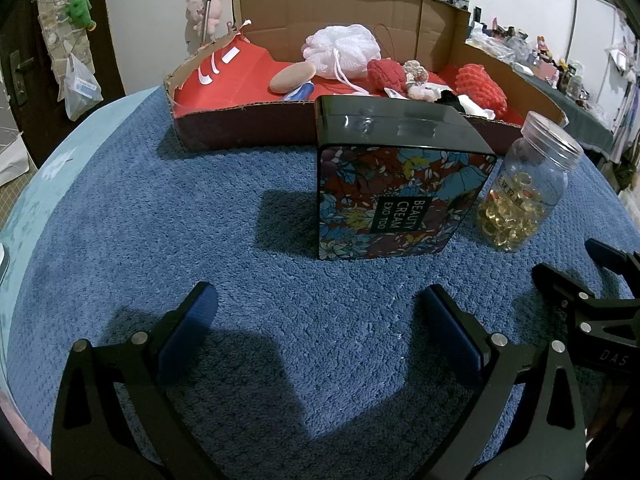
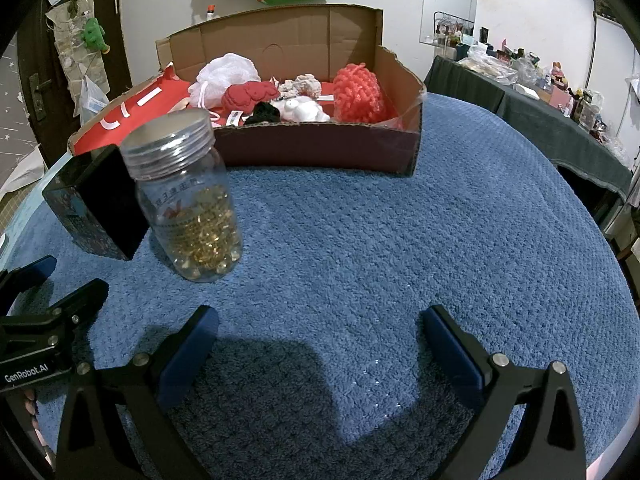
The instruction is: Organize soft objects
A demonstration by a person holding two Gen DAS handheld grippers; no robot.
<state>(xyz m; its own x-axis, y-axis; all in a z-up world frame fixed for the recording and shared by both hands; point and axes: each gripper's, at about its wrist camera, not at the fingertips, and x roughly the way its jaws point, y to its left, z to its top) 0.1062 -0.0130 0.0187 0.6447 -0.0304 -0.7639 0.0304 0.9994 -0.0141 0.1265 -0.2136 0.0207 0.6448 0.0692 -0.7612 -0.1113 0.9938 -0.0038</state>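
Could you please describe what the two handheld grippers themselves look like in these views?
Both the left gripper and the right gripper have black, angular, triangular-cutout finger frames with silver round bolts and dark blue pads lining the fingers. The left gripper's body, seen from the right wrist, carries white "GenRobot.AI" lettering. No cables or sleeves are visible.

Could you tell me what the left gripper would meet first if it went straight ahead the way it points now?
Most likely the floral Beauty Cream box, which stands upright on the blue towel just ahead of the open left gripper, slightly right of centre. Only bare towel lies between them; depth is hard to judge.
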